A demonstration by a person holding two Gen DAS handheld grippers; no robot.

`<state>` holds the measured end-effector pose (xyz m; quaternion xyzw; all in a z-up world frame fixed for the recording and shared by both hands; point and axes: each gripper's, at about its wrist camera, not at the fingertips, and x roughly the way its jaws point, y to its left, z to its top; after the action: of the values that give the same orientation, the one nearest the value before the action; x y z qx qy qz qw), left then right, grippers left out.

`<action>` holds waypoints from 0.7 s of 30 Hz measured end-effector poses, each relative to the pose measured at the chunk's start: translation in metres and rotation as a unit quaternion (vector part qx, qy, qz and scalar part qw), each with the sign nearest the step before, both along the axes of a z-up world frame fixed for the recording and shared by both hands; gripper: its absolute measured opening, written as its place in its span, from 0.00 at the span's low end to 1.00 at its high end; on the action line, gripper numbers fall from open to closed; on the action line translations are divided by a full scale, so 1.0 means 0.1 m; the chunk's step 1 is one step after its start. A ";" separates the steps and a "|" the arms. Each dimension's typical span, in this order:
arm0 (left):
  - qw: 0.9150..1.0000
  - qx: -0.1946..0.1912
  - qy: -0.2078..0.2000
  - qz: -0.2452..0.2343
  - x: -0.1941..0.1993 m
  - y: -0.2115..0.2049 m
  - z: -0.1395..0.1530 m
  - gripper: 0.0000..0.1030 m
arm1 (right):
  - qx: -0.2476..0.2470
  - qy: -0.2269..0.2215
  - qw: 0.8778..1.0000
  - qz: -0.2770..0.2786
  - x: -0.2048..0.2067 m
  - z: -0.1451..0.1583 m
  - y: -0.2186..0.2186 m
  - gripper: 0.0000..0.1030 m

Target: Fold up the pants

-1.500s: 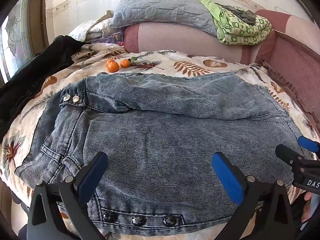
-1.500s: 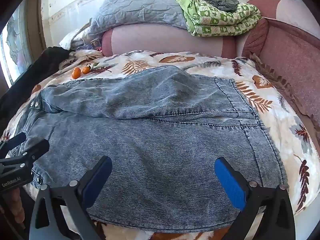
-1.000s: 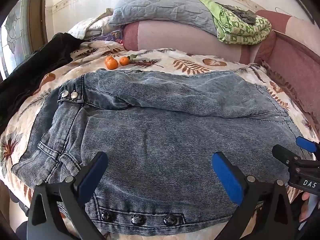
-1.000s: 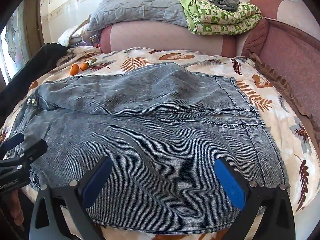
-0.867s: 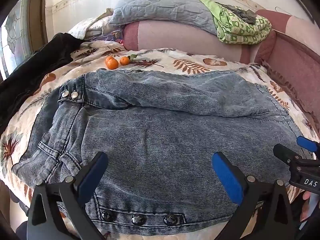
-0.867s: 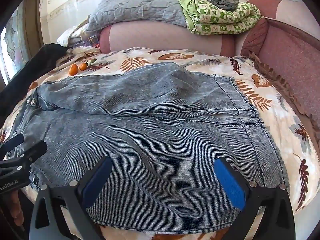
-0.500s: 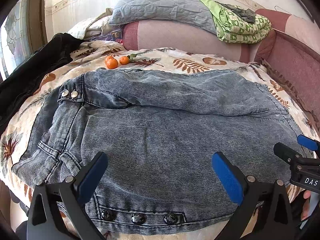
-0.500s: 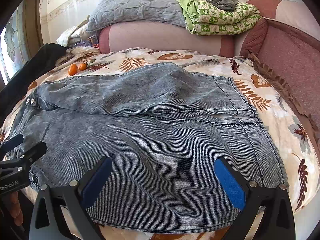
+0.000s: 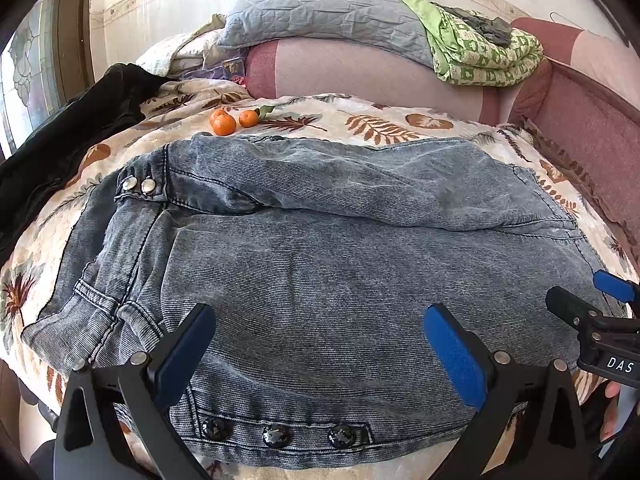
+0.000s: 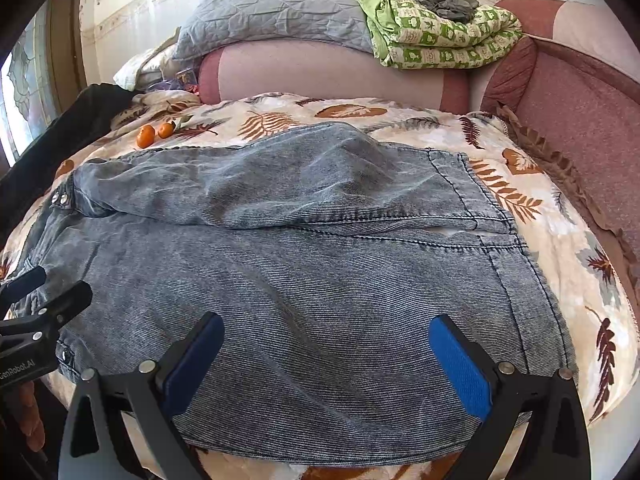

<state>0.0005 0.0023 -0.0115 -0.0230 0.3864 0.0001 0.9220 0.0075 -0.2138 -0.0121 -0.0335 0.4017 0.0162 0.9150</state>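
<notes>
A bedspread [image 9: 384, 124] printed with brown leaves covers the bed. Two small oranges [image 9: 234, 121] lie on it near the far left. A grey quilted pillow [image 10: 276, 12] and a folded green patterned blanket [image 10: 440, 36] rest on a pink headboard cushion [image 10: 332, 76]. Dark clothing [image 9: 60, 140] lies at the left edge.

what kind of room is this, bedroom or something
Most likely a bedroom or a living room daybed: the jeans lie on a leaf-print bedspread, with a grey pillow and a folded green quilt stacked on the padded pink backrest.
</notes>
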 end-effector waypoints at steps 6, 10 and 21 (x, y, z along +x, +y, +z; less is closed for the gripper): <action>1.000 0.000 0.000 0.000 0.00 0.00 0.00 1.00 | 0.000 0.000 1.000 0.000 0.00 0.00 0.00 1.00; 1.000 0.000 0.001 -0.001 -0.01 -0.01 -0.01 1.00 | 0.000 0.000 1.000 0.000 0.00 0.00 -0.01 1.00; 1.000 -0.002 0.006 -0.002 -0.02 0.02 -0.03 1.00 | 0.001 0.000 1.000 -0.003 -0.02 0.00 -0.05 1.00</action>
<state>-0.0010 0.0047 -0.0142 -0.0237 0.3919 -0.0028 0.9197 0.0055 -0.2189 -0.0125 -0.0310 0.4023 0.0141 0.9149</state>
